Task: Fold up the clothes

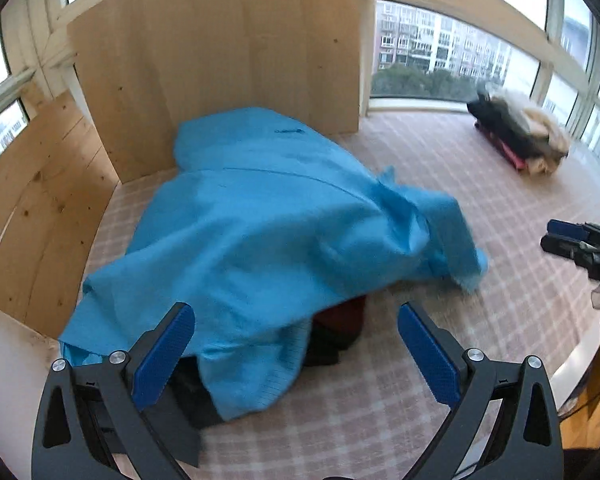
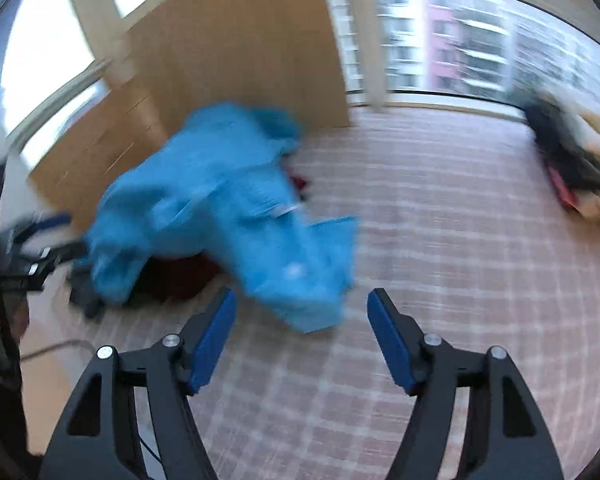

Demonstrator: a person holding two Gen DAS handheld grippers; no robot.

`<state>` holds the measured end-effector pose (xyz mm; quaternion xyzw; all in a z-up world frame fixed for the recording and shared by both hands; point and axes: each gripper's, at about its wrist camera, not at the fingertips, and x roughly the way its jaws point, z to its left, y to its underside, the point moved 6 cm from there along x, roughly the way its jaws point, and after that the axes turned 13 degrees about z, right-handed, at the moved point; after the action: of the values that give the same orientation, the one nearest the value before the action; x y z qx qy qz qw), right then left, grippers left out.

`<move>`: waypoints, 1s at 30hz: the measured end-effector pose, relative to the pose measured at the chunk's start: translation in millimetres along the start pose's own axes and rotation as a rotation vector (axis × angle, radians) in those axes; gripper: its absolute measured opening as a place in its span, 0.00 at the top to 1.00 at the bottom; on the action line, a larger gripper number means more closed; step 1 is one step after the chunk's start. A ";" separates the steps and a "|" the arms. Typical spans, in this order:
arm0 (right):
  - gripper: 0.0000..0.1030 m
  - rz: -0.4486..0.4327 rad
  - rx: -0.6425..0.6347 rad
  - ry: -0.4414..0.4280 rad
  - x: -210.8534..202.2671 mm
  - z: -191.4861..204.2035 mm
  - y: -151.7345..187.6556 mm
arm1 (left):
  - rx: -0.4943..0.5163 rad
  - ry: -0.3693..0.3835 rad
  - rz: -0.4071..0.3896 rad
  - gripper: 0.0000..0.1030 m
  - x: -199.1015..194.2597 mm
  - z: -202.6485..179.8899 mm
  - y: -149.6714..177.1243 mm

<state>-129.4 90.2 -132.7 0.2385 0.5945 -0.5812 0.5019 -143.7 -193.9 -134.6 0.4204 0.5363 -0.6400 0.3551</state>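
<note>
Left claw: jaws spread wide, nothing between the blue pads, holding nothing. It sits low at 6 o'clock in its own view, just short of the near hem of the blue garment.

Right claw: also spread wide, empty. The garment's near corner lies just ahead of the gap between its fingers, not touching either pad. The right wrist view is motion-blurred, so fine detail is unreadable.

The blue garment lies crumpled and draped over a heap of other clothes on the desk, which carries a pink plaid cloth. In the left view it fills centre to 10 o'clock, one flap trailing out toward 3 o'clock. A dark red item and a dark grey item poke out from under its near edge.

Behind the heap at 12 o'clock are light wooden boards, with another at 9 o'clock. A folded stack of clothes, dark and cream over red, sits at 2 o'clock, well apart from the blue garment. The right claw shows at the 3 o'clock edge of the left view.
</note>
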 end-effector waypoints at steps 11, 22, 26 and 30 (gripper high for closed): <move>0.96 0.095 -0.447 0.091 97.3 53.8 -15.8 | -0.318 -0.141 0.053 0.01 -17.4 4.2 53.9; 0.96 0.039 -0.227 -0.135 -0.7 -62.3 -45.1 | -0.173 -0.196 0.006 0.01 -4.2 -61.5 -3.6; 0.75 0.027 -0.138 0.045 15.4 -106.1 -50.1 | -0.058 -0.197 -0.002 0.01 20.9 -82.2 -43.8; 0.65 0.026 -0.008 0.116 15.6 -139.3 -42.2 | 0.005 -0.215 0.026 0.01 53.8 -85.9 -74.8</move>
<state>-216.5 206.3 -152.3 0.2777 0.6217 -0.5575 0.4750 -219.1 -96.5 -161.2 0.3573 0.4881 -0.6779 0.4178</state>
